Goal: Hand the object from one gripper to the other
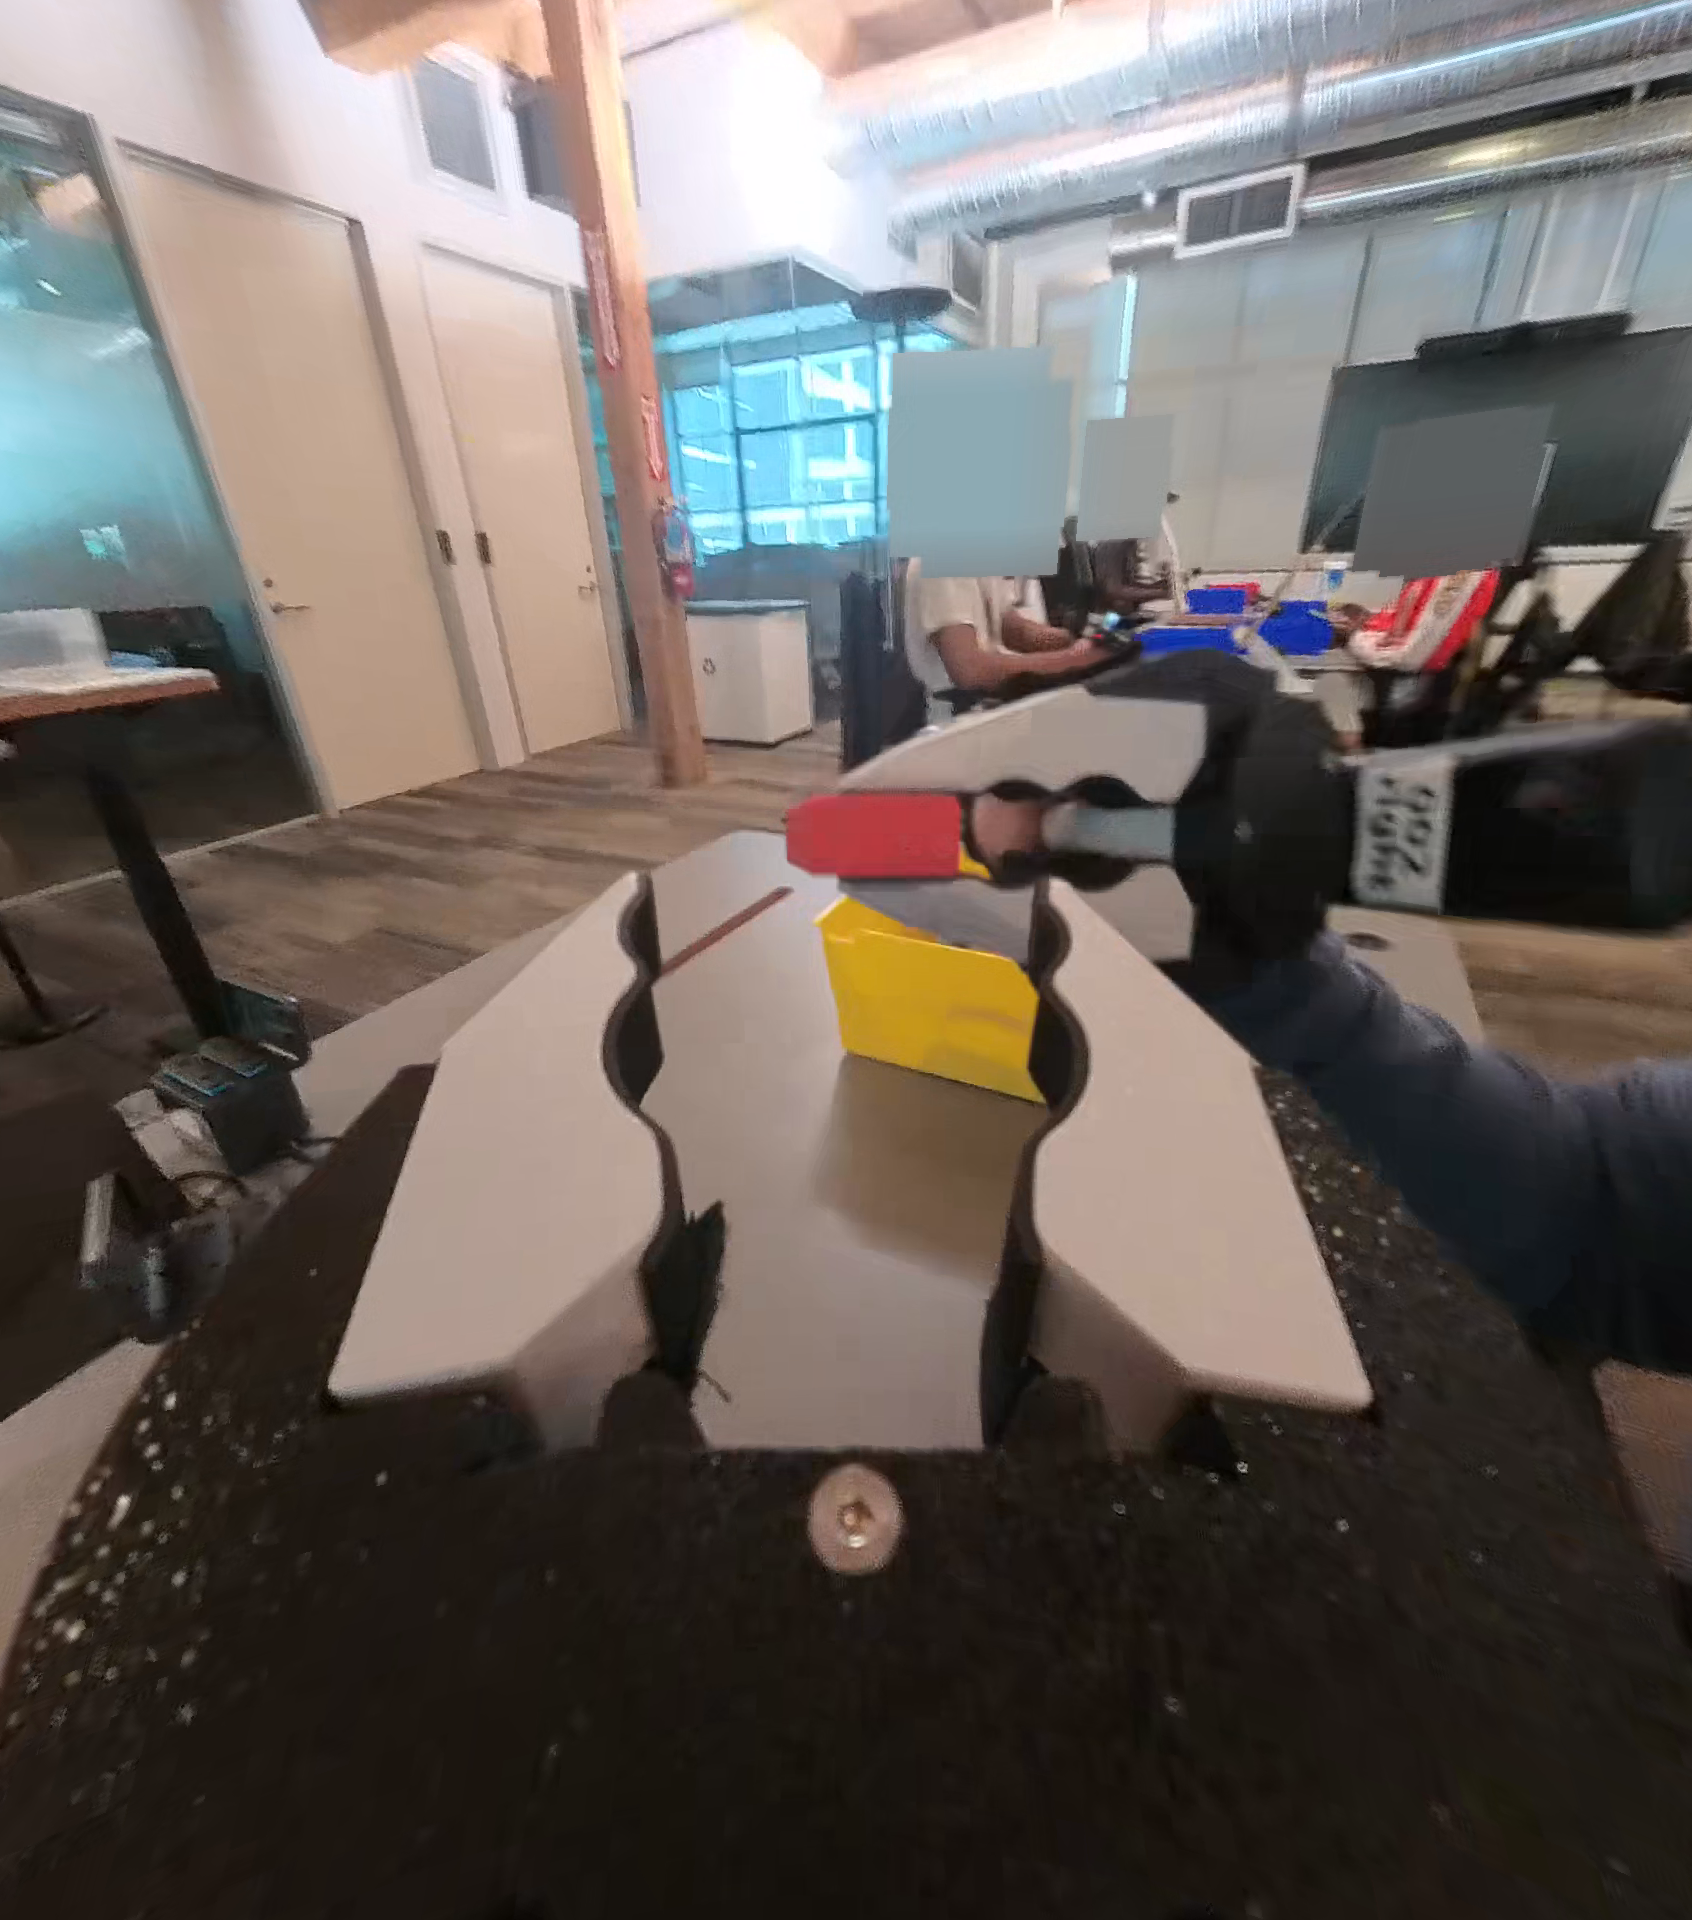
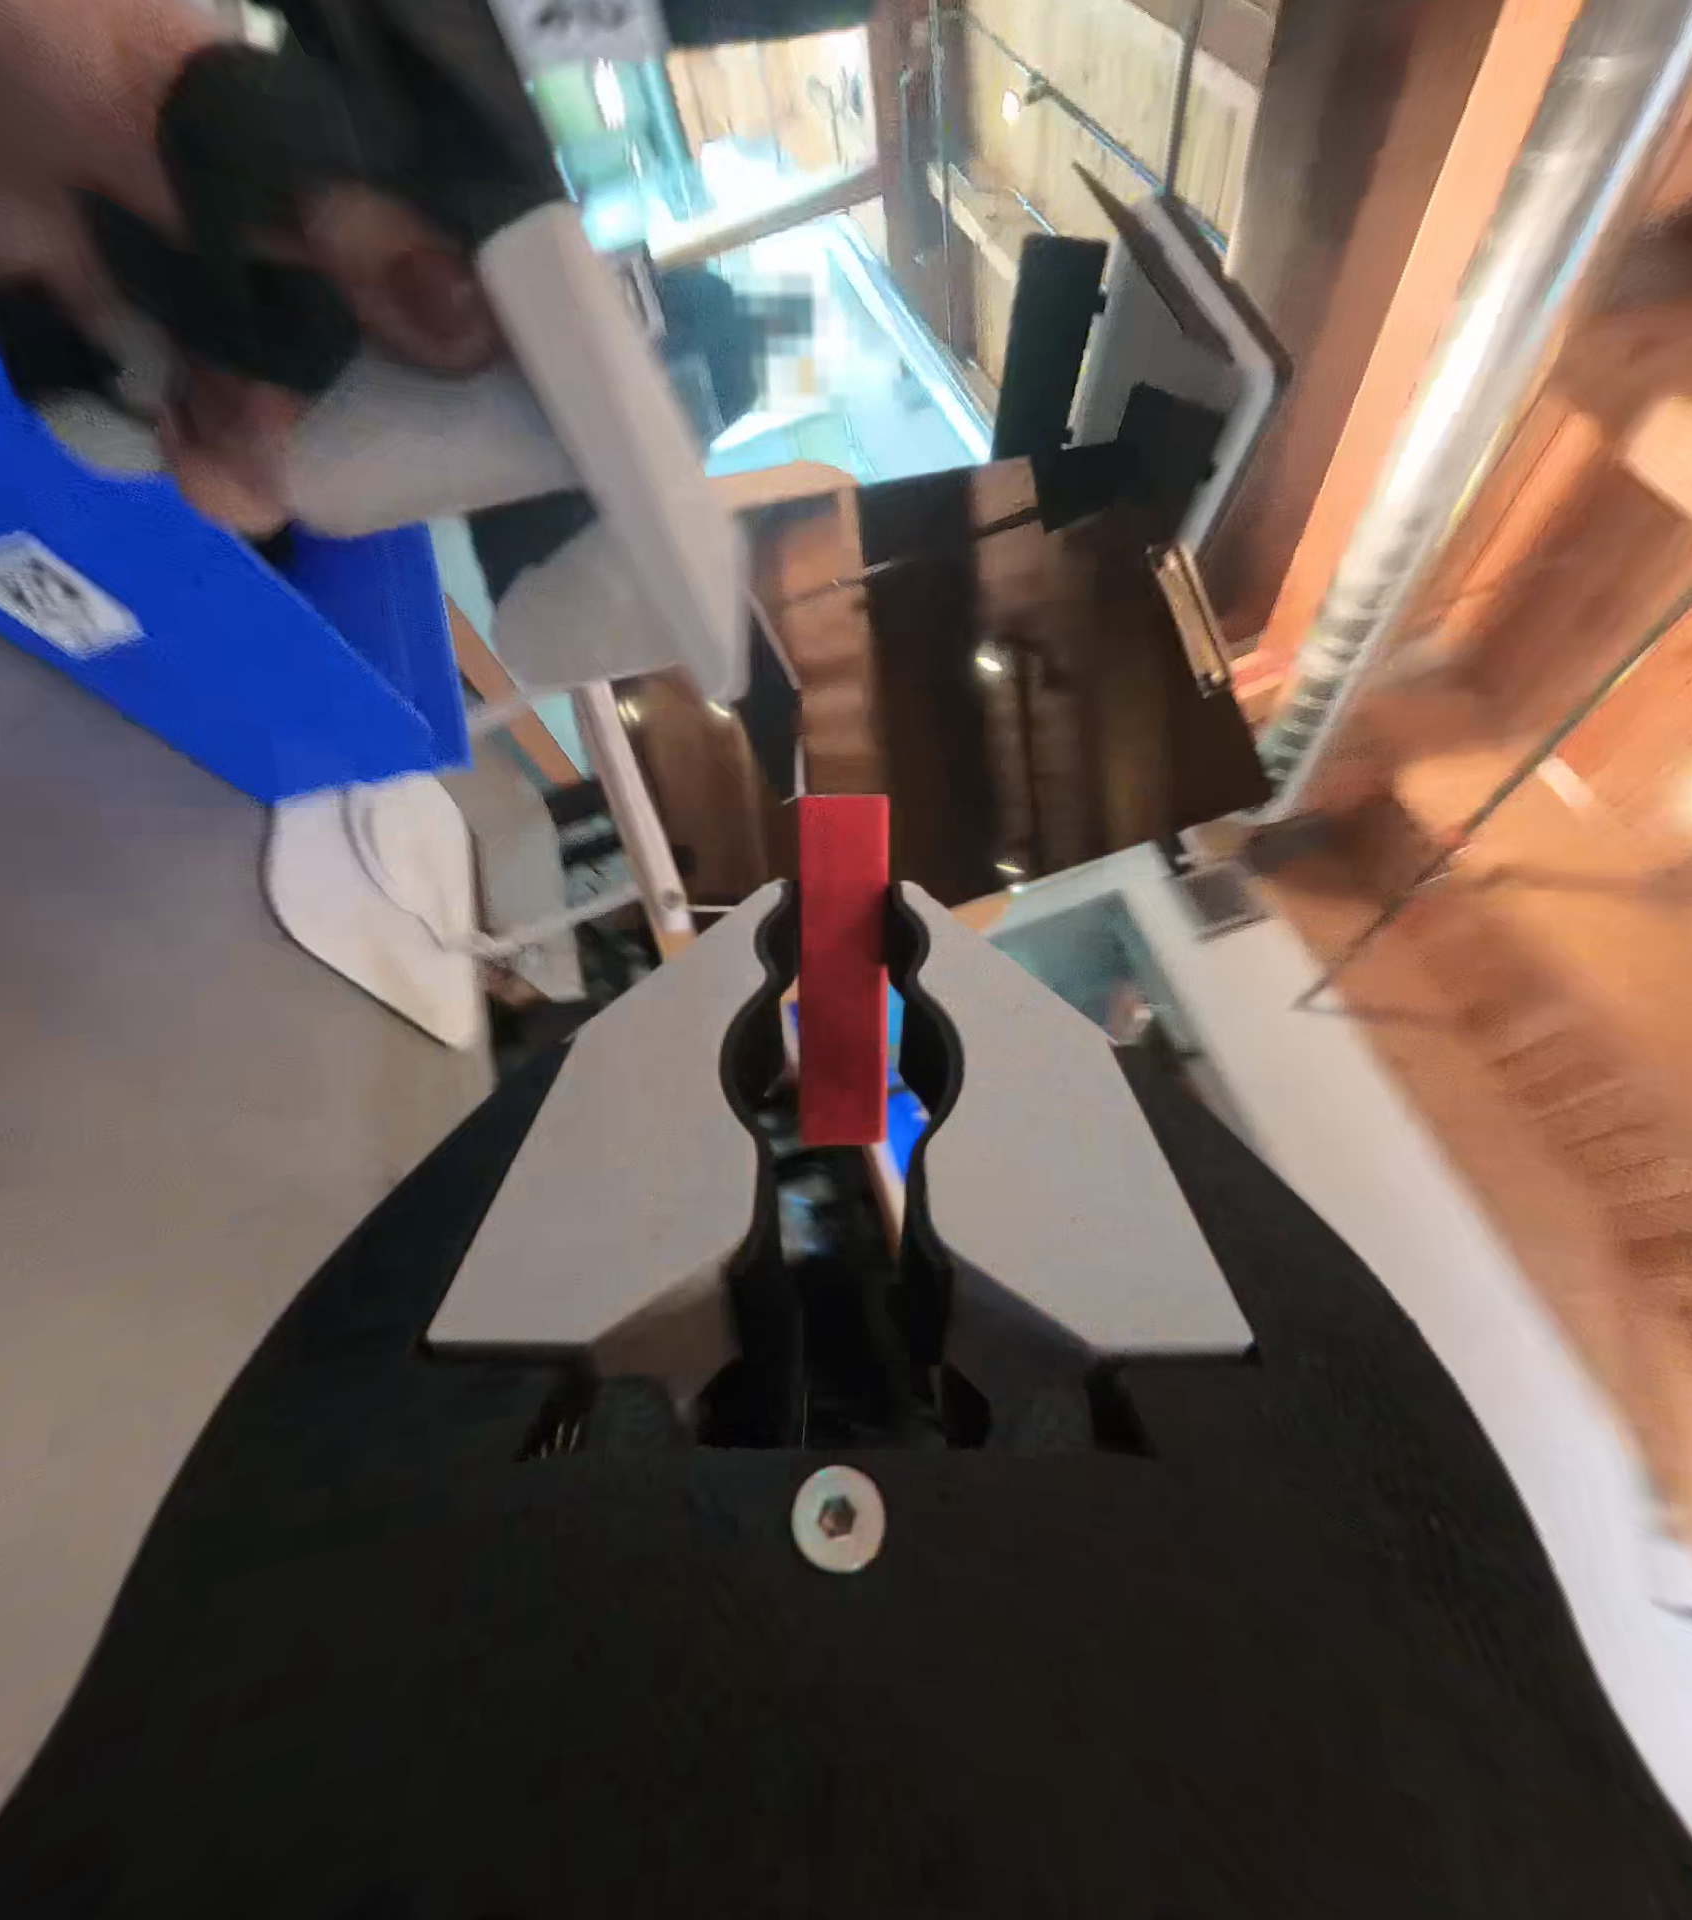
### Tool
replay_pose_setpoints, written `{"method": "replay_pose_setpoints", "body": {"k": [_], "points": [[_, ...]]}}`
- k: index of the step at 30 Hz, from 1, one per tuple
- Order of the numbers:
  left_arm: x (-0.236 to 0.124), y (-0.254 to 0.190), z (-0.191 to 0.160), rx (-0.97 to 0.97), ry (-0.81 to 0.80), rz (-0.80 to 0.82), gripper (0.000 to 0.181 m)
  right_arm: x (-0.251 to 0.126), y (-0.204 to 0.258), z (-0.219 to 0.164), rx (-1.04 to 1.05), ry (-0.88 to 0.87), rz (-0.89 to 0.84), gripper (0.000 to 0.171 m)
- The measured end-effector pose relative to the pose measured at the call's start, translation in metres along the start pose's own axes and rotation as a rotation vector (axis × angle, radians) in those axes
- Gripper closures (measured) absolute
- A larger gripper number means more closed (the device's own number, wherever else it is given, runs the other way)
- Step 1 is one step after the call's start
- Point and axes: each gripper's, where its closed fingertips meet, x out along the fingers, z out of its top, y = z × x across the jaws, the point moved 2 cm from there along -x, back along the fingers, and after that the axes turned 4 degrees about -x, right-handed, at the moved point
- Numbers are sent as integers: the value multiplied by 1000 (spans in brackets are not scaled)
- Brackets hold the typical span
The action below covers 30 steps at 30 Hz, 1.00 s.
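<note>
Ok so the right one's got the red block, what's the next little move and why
Probably bring the open left hand-held gripper up and forward so its fingers straddle the free end of the flat red rectangular block. The right hand-held gripper is shut on that block, which juts out beyond its tips, above the yellow plastic bin; the left one holds nothing.

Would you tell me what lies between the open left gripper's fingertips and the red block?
Nothing; in the left wrist view the left gripper and the red block are separated by open air.
</note>
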Motion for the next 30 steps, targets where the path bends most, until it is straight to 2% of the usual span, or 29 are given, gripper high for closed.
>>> {"method": "replay_pose_setpoints", "body": {"k": [2, 6, 9, 13, 14, 15, 17, 20, 22, 25, 26, 28, 30], "points": [[3, -3, 1, 95, 4, 49, 114, 4, 1, 4, -134, 40, -37, 156], [10, -6, -4, 236, 64, 147, 128, 8, 5, 12, -258, 33, -79, 157], [9, -8, 2, 255, 43, 159, 150, 7, 6, 16, -349, 31, -107, 157], [7, -11, 6, 335, 29, 141, 149, 6, 3, 21, -356, -2, -144, 156], [5, -11, 9, 390, 17, 152, 150, 6, 3, 22, -290, -26, -129, 150], [2, -14, 12, 463, -4, 146, 150, 6, 4, 18, -178, -30, -75, 132], [-4, -18, 15, 597, -37, 141, 149, 2, -1, 15, 126, -99, 2, 116], [-15, -31, 13, 838, -116, 60, 150, -16, -20, 20, 645, -319, 122, 116], [-22, -31, 13, 958, -146, 81, 150, -24, -31, 19, 1001, -439, 251, 116], [-28, -39, 12, 1106, -186, 61, 150, -28, -24, 18, 1461, -462, 599, 114], [-27, -43, 7, 1135, -173, 36, 150, -30, -17, 20, 1548, -452, 711, 114], [-22, -49, -2, 1197, -142, 3, 150, -32, -2, 26, 1594, -444, 862, 116], [-17, -50, -9, 1228, -107, -1, 150, -30, 4, 30, 1580, -439, 898, 131]]}}
